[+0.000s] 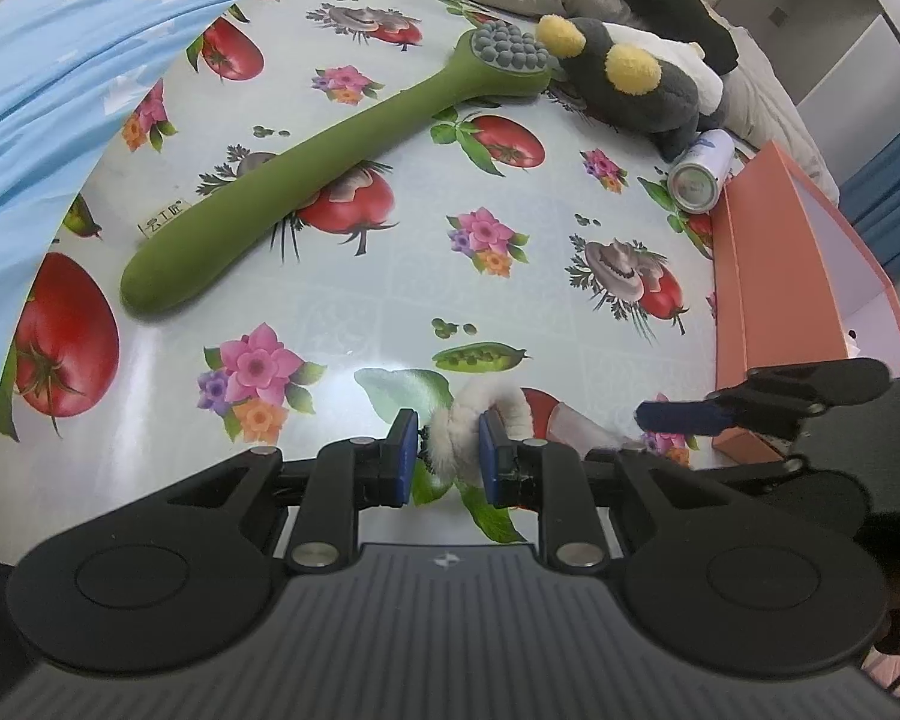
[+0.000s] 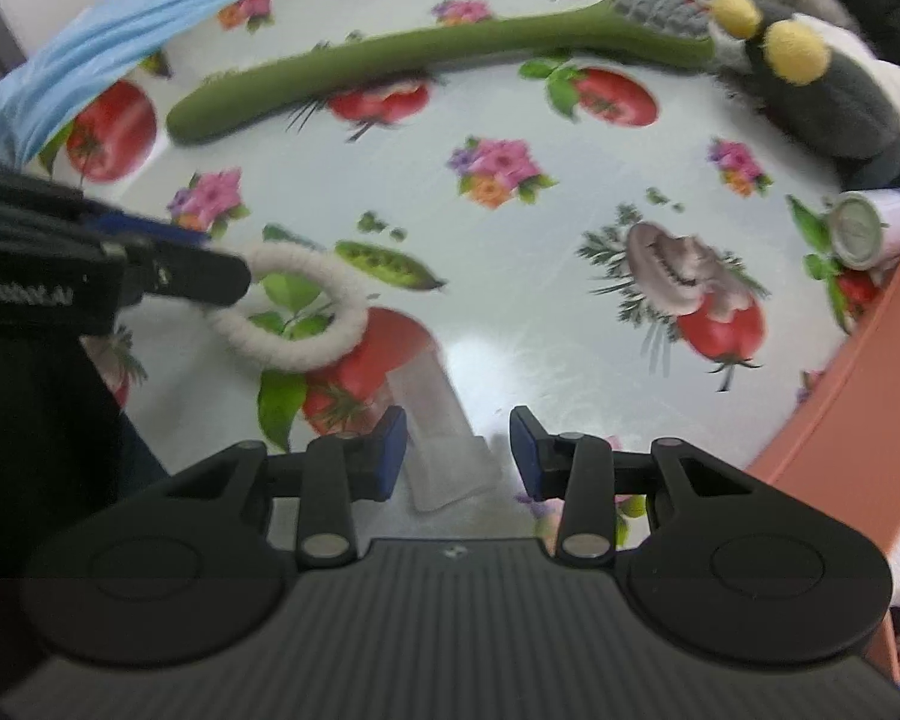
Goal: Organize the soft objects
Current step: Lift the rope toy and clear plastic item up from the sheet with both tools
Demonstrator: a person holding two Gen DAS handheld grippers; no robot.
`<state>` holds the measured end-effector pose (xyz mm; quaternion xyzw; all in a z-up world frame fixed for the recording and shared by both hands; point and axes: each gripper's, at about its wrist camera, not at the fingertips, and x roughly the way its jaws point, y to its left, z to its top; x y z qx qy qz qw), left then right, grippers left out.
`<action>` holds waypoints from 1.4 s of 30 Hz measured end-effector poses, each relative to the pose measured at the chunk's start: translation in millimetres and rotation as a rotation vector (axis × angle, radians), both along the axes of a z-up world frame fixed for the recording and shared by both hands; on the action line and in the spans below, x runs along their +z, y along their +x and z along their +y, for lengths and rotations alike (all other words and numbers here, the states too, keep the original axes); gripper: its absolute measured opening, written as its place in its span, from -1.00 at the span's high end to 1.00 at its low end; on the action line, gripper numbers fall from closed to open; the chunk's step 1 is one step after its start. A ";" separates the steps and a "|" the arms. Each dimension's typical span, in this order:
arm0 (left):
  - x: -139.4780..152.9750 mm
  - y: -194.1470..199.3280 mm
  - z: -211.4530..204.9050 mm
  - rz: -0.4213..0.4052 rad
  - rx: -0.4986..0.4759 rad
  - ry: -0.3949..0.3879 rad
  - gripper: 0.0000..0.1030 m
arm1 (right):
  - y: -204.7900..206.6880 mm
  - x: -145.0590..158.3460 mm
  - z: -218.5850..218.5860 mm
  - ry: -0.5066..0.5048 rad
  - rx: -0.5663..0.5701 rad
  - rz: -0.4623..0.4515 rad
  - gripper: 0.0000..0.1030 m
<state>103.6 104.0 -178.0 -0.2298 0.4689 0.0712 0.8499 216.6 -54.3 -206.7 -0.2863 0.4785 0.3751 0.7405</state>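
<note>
Patterned oilcloth table (image 2: 570,276): left gripper (image 1: 447,450) pinches the fluffy white ring (image 2: 294,306), light and limp, best held at its rim; right gripper (image 2: 457,450) stands part-open, gripping nothing.

A glossy tablecloth (image 1: 342,324) printed with tomatoes and flowers covers the table; at its far right edge a white can (image 1: 701,171) lies on its side, touching an orange box (image 1: 774,276); blue fabric (image 1: 60,72) overlaps its left edge.
</note>
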 end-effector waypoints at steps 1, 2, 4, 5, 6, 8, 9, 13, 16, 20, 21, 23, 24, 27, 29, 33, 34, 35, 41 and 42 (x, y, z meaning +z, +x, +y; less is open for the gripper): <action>0.2 -0.6 0.0 0.000 0.000 0.001 0.51 | -1.5 -1.9 1.7 -0.004 0.011 0.000 0.21; 0.1 -0.7 0.1 0.001 0.001 -0.001 0.51 | -2.9 -3.7 2.9 -0.007 0.019 -0.001 0.21; 0.4 -1.0 -0.6 0.002 0.002 -0.006 0.51 | -4.2 -6.7 3.9 -0.010 0.017 0.004 0.21; 0.2 -1.2 -0.7 0.001 0.002 -0.006 0.51 | -3.9 -8.1 3.9 -0.007 0.008 0.008 0.21; 0.8 -1.0 -1.1 0.001 0.001 -0.007 0.51 | -3.7 -9.3 4.0 -0.003 0.000 0.016 0.22; 1.1 -0.7 -1.0 -0.001 0.000 -0.007 0.51 | -3.8 -10.6 3.5 0.007 -0.027 0.018 0.24; 1.1 -0.6 -1.1 -0.001 -0.001 -0.007 0.51 | -4.5 -11.0 3.2 0.013 -0.038 0.019 0.24; 3.6 -0.5 -1.8 -0.005 -0.003 -0.009 0.51 | -8.9 -7.8 0.8 0.031 -0.074 -0.011 0.50; 7.0 0.2 -2.7 -0.012 -0.001 -0.009 0.51 | -5.1 2.4 -7.1 0.064 -0.171 -0.032 0.59; 9.9 1.6 -3.9 -0.019 -0.004 -0.010 0.51 | -1.5 15.2 -19.5 0.093 -0.261 -0.081 0.67; 11.1 2.3 -4.8 -0.021 -0.007 -0.009 0.51 | -1.0 18.0 -22.5 0.102 -0.277 -0.083 0.67; 13.5 3.7 -6.0 -0.027 -0.012 -0.009 0.51 | -0.1 24.9 -29.6 0.123 -0.309 -0.088 0.67; 15.7 4.2 -6.8 -0.032 -0.014 -0.004 0.51 | -0.1 27.9 -32.4 0.130 -0.321 -0.093 0.67; 23.7 5.4 -8.9 -0.057 -0.025 -0.008 0.51 | -1.2 40.2 -41.0 0.162 -0.363 -0.103 0.68; 31.0 7.2 -11.6 -0.073 -0.036 0.002 0.51 | -2.1 49.7 -46.3 0.188 -0.395 -0.106 0.67; 47.5 10.9 -15.7 -0.108 -0.053 0.014 0.51 | -2.3 73.5 -60.7 0.280 -0.505 -0.086 0.67; 51.8 11.6 -16.3 -0.115 -0.056 0.011 0.51 | -3.9 79.8 -63.5 0.307 -0.524 -0.082 0.67; 55.6 12.4 -16.7 -0.122 -0.059 0.005 0.51 | -6.3 86.4 -65.5 0.327 -0.536 -0.086 0.67; 79.3 17.0 -21.8 -0.167 -0.073 -0.021 0.51 | -22.6 119.6 -72.5 0.398 -0.559 -0.127 0.67; 84.0 16.9 -23.2 -0.176 -0.076 -0.018 0.51 | -24.7 124.5 -74.7 0.409 -0.562 -0.132 0.67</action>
